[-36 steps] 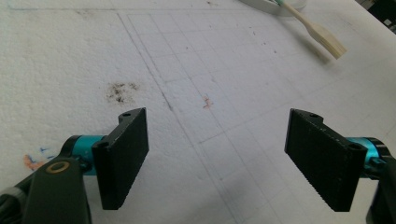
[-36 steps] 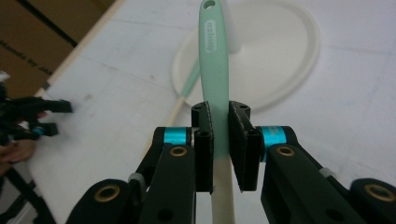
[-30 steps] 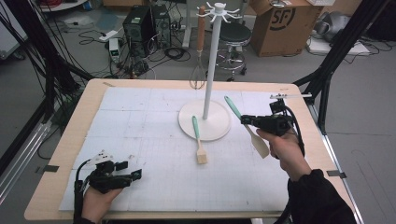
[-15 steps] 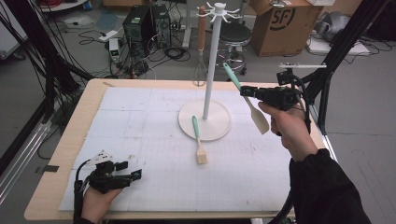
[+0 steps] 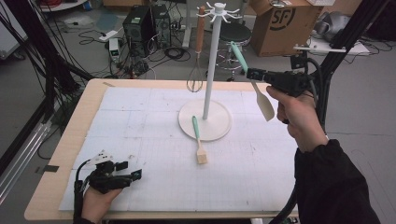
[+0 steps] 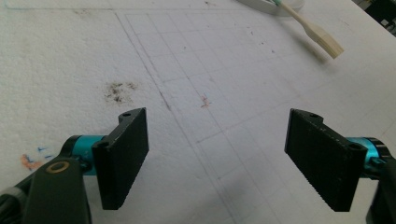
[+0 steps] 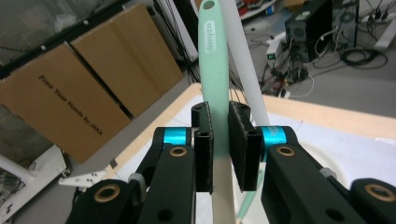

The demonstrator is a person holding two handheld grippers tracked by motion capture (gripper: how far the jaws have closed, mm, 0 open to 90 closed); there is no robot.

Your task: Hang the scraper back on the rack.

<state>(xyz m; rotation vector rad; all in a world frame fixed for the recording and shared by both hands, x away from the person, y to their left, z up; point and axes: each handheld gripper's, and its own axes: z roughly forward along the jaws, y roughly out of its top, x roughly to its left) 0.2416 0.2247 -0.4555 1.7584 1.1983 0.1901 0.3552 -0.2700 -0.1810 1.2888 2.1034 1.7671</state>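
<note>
My right gripper [image 5: 252, 73] is raised to the right of the white stand's pole [image 5: 211, 70] and is shut on a spatula [image 5: 262, 100] with a mint-green handle and a cream blade. In the right gripper view the green handle [image 7: 215, 56] rises between the jaws, hole end up, next to the white pole [image 7: 245, 70]. A pastry brush [image 5: 199, 140] with a green handle lies half on the stand's round base [image 5: 219, 128]. A whisk [image 5: 196, 79] hangs from a hook at the top of the stand. My left gripper [image 5: 135, 175] rests open on the mat at the front left, nothing between its pads [image 6: 126, 154].
A white foam mat [image 5: 140, 121] covers most of the wooden table. The brush's bristle end [image 6: 327, 42] lies ahead of the left gripper. Behind the table are a stool [image 5: 236, 32], cardboard boxes [image 5: 280, 23], cables and computer cases on the floor.
My right hand has lifted the spatula from near the stand's base up to about the height of the pole's upper half. The left gripper has stayed put.
</note>
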